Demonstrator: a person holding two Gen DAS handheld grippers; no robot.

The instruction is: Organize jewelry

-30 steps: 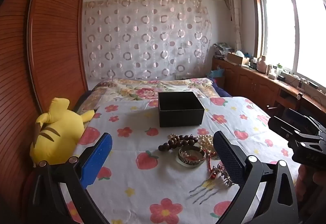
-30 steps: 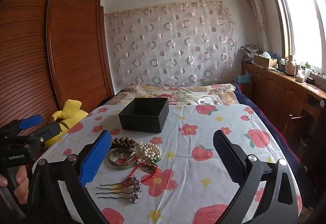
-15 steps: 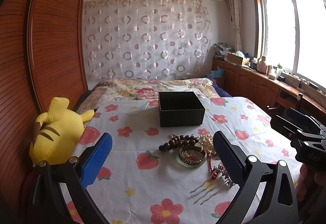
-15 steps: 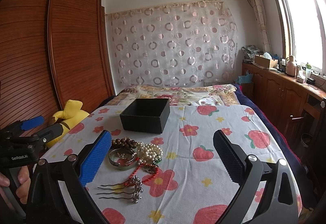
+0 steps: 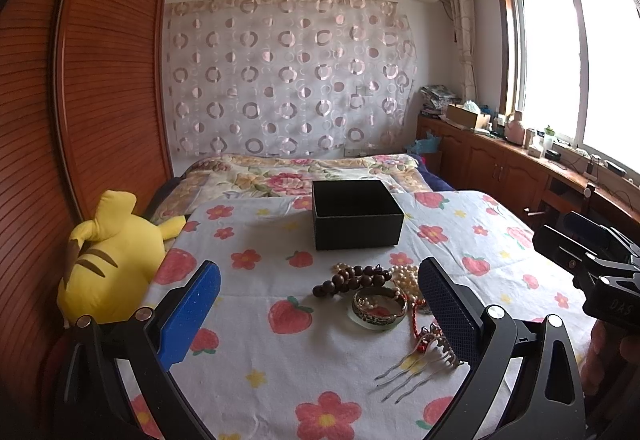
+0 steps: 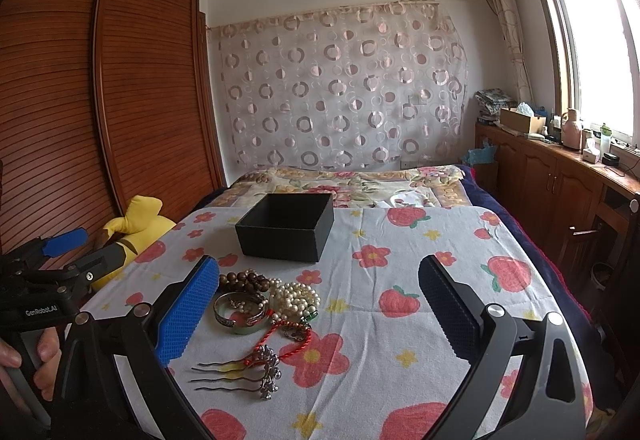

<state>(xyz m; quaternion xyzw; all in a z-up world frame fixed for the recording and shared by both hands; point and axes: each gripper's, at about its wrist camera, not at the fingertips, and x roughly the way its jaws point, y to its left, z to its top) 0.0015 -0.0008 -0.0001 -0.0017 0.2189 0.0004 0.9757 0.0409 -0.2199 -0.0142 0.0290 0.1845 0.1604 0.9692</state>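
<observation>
Between the wide-open, empty fingers of the left claw (image 5: pixel 318 314), at one o'clock, lies the jewelry pile (image 5: pixel 376 296); the right claw (image 6: pixel 318 314), also spread and empty, has it at ten o'clock. Beyond sits the black box (image 5: pixel 356 213) on the bed (image 5: pixel 248 304).

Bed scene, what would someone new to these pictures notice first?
Probably the jumble of jewelry: brown wooden beads, pearls, a bangle, a red cord and a silver hair comb, heaped on the strawberry-print cloth. Behind it stands an open, empty black box. The yellow plush toy by the wooden wardrobe also catches the eye.
</observation>
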